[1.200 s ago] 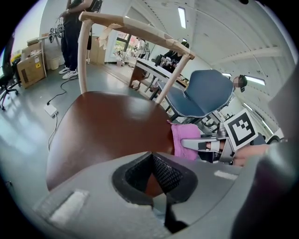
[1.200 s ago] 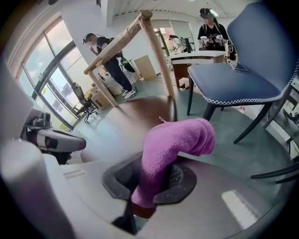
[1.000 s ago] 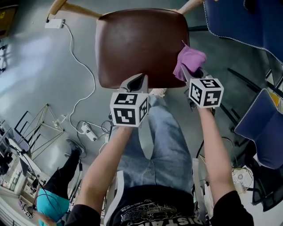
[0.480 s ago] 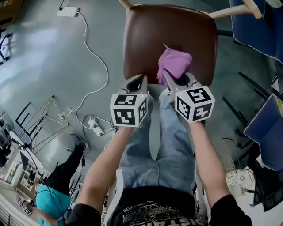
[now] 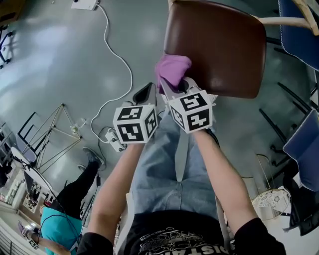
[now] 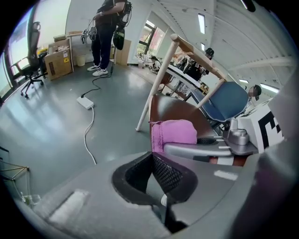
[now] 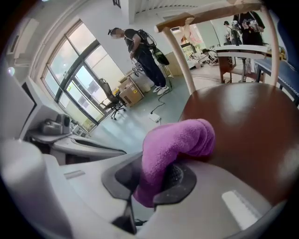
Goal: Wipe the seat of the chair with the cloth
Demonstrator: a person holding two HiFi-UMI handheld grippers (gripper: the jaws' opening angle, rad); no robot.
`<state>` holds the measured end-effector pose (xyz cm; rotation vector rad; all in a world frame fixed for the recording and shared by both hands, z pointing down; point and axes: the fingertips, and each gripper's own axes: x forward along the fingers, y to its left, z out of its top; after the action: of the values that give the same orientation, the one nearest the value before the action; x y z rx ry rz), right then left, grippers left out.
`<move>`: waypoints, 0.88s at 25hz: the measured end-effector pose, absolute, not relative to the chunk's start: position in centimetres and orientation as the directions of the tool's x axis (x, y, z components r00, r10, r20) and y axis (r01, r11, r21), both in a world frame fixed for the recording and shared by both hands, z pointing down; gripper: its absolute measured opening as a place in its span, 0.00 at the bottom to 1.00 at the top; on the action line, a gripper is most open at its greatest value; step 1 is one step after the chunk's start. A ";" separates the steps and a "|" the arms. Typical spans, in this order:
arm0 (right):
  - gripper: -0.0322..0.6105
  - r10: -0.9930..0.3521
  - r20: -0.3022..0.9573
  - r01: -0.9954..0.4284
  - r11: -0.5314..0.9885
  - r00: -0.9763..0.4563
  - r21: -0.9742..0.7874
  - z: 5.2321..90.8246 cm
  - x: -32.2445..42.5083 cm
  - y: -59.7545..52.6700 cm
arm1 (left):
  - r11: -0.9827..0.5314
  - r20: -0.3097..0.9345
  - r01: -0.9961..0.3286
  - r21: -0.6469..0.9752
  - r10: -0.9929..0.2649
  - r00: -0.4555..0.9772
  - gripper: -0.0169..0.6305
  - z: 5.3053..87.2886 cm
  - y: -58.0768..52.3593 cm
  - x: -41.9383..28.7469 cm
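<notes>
The chair's brown seat [image 5: 219, 45] fills the upper right of the head view. A purple cloth [image 5: 172, 69] lies bunched on the seat's near left corner, and my right gripper [image 5: 173, 84] is shut on it. In the right gripper view the cloth [image 7: 177, 140] folds out of the right gripper [image 7: 156, 179] onto the seat [image 7: 243, 121]. My left gripper [image 5: 144, 92] hangs over the floor just left of the seat, shut and holding nothing. The left gripper view shows the cloth [image 6: 174, 133] and seat [image 6: 173, 109] beyond the left gripper [image 6: 152, 156].
A white cable [image 5: 117, 50] runs across the grey floor to a power strip [image 5: 84, 5]. Blue chairs [image 5: 304, 30] stand at the right. A metal frame [image 5: 55, 134] lies at the left. A person [image 6: 107, 32] stands far off by cardboard boxes [image 6: 58, 58].
My right gripper has dragged the cloth leftward across the seat, from its right edge to its near left corner. The left gripper has stayed just off the seat, shut.
</notes>
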<state>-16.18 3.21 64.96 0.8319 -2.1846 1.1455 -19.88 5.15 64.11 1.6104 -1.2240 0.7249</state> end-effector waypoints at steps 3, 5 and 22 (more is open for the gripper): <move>0.15 -0.248 0.712 -0.728 0.455 -0.657 -0.513 66.1 -16.6 4.1 | -0.054 0.867 -0.940 0.337 -0.373 0.332 0.02 64.3 5.3 -20.3; 0.15 -0.250 0.719 -0.736 0.447 -0.649 -0.508 66.3 -15.9 4.4 | -0.073 0.862 -0.935 0.348 -0.368 0.349 0.02 64.3 5.3 -19.7; 0.15 -0.297 0.758 -0.804 0.358 -0.581 -0.475 66.2 -3.3 5.6 | -0.170 0.826 -0.891 0.422 -0.334 0.455 0.02 64.0 5.3 -7.1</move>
<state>-3.30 5.63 66.22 0.9515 -2.0625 1.1761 -7.15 5.28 63.99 1.7273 -1.0584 0.7124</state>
